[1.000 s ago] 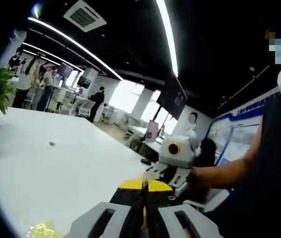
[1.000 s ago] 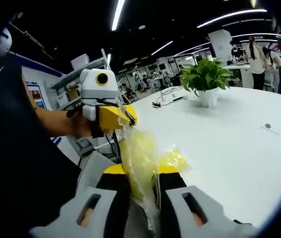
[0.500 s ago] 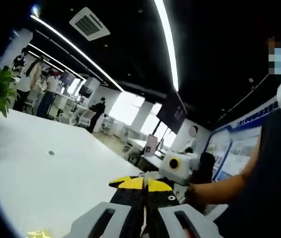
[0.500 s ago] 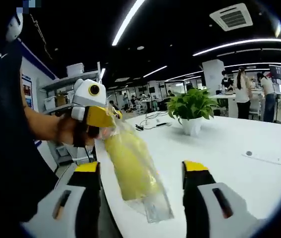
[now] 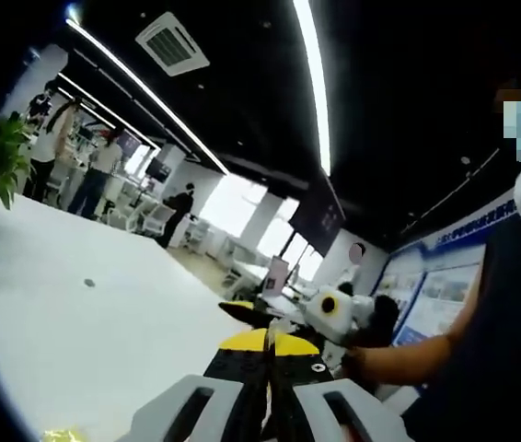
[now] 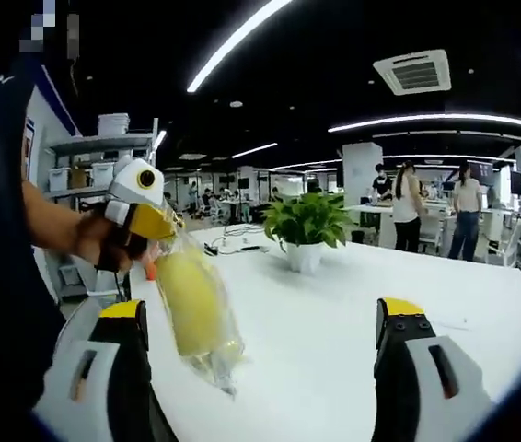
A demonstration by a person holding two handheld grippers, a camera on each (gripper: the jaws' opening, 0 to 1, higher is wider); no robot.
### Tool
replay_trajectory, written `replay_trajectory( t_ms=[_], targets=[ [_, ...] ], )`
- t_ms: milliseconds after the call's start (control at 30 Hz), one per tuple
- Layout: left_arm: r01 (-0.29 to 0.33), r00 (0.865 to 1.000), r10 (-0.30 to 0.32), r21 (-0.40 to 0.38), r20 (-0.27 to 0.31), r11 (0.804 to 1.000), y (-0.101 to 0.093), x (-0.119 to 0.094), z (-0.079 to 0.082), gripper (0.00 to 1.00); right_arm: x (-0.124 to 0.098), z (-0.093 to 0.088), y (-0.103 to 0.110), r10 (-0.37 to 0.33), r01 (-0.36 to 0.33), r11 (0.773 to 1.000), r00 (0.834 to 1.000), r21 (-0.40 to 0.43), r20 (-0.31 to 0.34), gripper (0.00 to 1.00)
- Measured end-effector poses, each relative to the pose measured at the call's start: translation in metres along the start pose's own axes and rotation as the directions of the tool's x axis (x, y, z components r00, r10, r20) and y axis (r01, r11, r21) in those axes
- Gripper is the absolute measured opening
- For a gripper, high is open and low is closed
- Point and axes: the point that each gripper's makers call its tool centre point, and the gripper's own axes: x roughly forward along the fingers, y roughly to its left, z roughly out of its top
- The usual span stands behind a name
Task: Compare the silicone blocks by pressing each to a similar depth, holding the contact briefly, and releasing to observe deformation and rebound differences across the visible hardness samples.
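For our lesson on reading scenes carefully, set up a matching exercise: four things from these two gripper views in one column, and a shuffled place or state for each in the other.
Things:
1. left gripper
2. right gripper
3. potted plant
4. yellow block in a clear bag

States:
A. stands on the white table
B. fingers wide apart, holding nothing
C. hangs above the table edge
D. fingers shut on the bag's top

Pairs: 1-D, 2-B, 3-A, 4-C
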Motion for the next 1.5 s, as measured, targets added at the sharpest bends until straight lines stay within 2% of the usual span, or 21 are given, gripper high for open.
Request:
replay_trajectory(
  t_ms=[67,300,600,767,967,1167,1500],
  targets=[
    [-0.007,1.000,0.007,-0.001,-0.003,1.000,0.003,0.003,-0.001,0.00,-0.008,-0.004,-0.007,-0.029,0.029,1.000,1.000,0.007,0.004,0.97],
    [-0.016,1.000,0.016,-0.006,-0.006,1.000,0.013,0.014,-0.004,0.00,-0.046,-0.041,-0.024,-0.143,0.148,0.987,0.987,0.065,-0.070,0.97],
    [-0.017,1.000,0.016,-0.055,-0.021,0.998,0.023,0.026,-0.019,0.00,-0.077,-0.066,-0.031,-0.208,0.220,0.971,0.971,0.090,-0.121,0.97],
    [-0.026,0.999,0.024,-0.099,-0.025,0.995,0.032,0.023,-0.033,0.00,-0.085,-0.080,-0.033,-0.222,0.240,0.964,0.963,0.114,-0.152,0.97],
    [-0.050,0.998,0.046,-0.123,-0.039,0.991,0.039,0.022,-0.051,0.00,-0.088,-0.082,-0.033,-0.232,0.251,0.960,0.962,0.128,-0.147,0.97],
    [-0.056,0.998,0.049,-0.166,-0.047,0.985,0.043,0.022,-0.066,0.00,-0.092,-0.094,-0.033,-0.237,0.263,0.955,0.956,0.140,-0.173,0.97],
    [-0.069,0.996,0.057,-0.221,-0.061,0.973,0.053,0.023,-0.097,0.00,-0.094,-0.111,-0.026,-0.219,0.252,0.958,0.951,0.136,-0.219,0.97]
  ],
)
